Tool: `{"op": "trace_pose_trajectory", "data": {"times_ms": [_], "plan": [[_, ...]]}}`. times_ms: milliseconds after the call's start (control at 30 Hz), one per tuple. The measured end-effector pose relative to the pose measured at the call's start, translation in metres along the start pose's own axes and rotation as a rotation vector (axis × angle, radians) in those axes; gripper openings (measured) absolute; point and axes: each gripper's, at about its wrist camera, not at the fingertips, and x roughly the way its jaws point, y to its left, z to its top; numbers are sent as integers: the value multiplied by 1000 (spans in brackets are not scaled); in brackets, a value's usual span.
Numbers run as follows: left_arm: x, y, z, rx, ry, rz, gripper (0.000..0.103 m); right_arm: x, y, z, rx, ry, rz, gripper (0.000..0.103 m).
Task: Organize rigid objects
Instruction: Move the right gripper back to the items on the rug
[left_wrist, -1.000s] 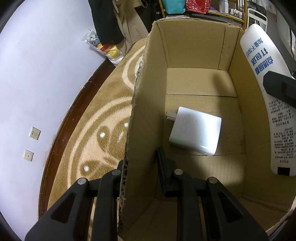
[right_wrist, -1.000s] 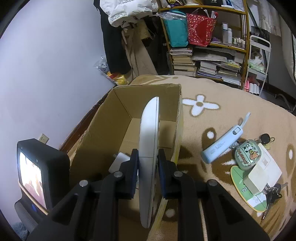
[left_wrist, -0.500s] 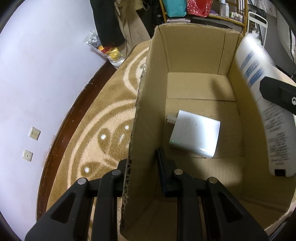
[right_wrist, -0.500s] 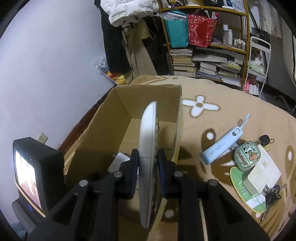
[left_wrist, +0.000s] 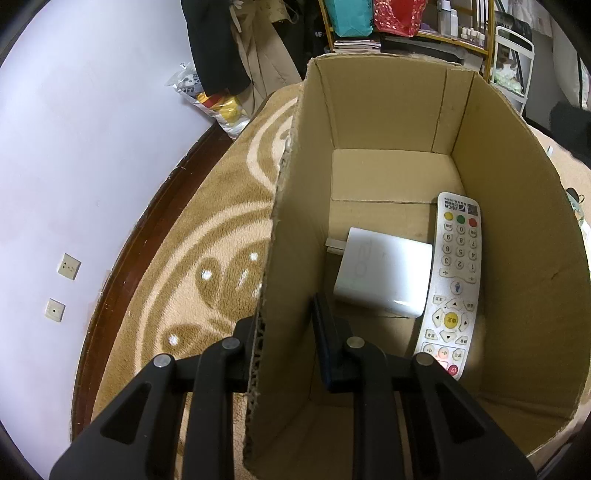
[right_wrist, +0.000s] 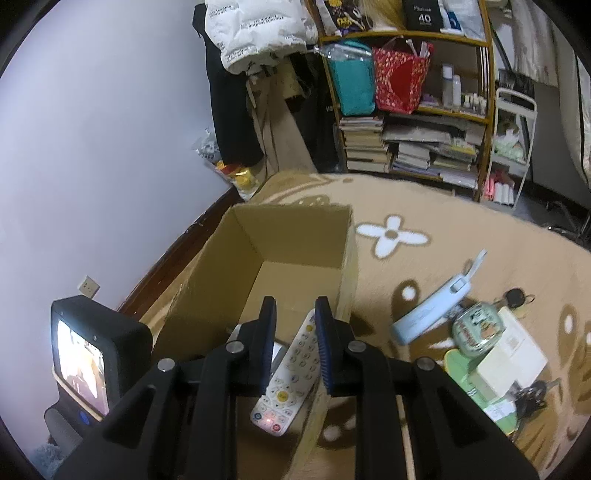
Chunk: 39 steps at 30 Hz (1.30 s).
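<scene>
Showing the scene from left to right: the left gripper (left_wrist: 284, 332) straddles the near left wall of the cardboard box (left_wrist: 517, 258), one finger outside on the carpet (left_wrist: 207, 229) side and one inside, the two closed in on the corrugated wall and apparently steadying it. On the box floor lies a white power adapter (left_wrist: 384, 273), its plug end toward the left wall. Just right of it, touching or nearly touching its edge, a white remote control (left_wrist: 456, 280) rests face up along the right wall, buttons visible.

In the right wrist view, the right gripper (right_wrist: 293, 350) hangs above the box (right_wrist: 288, 236) with its jaws parted to a narrow gap and nothing between them; the remote control (right_wrist: 291, 376) is seen through that gap, lying below inside the box. To the right, well apart on the carpet (right_wrist: 424, 280), a pale blue handheld device (right_wrist: 432, 314), a small round green-printed case (right_wrist: 478, 328), a flat white box (right_wrist: 509, 358) and a bunch of keys (right_wrist: 532, 393) remain unsorted.

Risks, as judged: if the left gripper lets go or pulls while the right one moves off, the light box may tip or slide. Later items dropped from height could strike the remote's keys or the adapter. The loose keys may slip from a two-finger grasp.
</scene>
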Motion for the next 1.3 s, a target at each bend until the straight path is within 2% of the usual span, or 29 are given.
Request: {"op": "trace_pose_trajectory", "data": {"times_ms": [33, 100, 167, 233, 367, 433, 533, 633, 867, 1067, 1200, 1300], "plan": [[0, 0, 0, 1, -1, 0, 20, -2, -1, 2, -3, -1, -3, 33], [1, 0, -1, 3, 0, 1, 20, -5, -6, 4, -7, -13, -30, 41], [1, 0, -1, 5, -1, 2, 20, -7, -14, 6, 12, -18, -40, 44], [1, 0, -1, 6, -1, 2, 20, -9, -27, 8, 47, -19, -50, 60], [1, -3, 0, 9, -2, 7, 20, -13, -50, 11, 82, -27, -109, 73], [0, -3, 0, 3, -4, 5, 20, -15, -61, 11, 104, -30, -131, 86], [1, -2, -1, 1, -3, 4, 20, -15, -81, 11, 144, -34, -157, 96], [2, -1, -1, 8, 0, 6, 21, -10, -101, 7, 189, -17, -183, 100], [3, -2, -2, 11, 2, 10, 21, 10, -134, -4, 240, 25, -232, 100], [5, -2, -1, 12, 8, 9, 21, 32, -156, -11, 266, 96, -275, 100], [6, -1, 0, 11, 9, 8, 21, 45, -169, -19, 297, 153, -252, 100], [6, -1, -1, 13, 7, 9, 21, 50, -172, -23, 283, 154, -278, 100]]}}
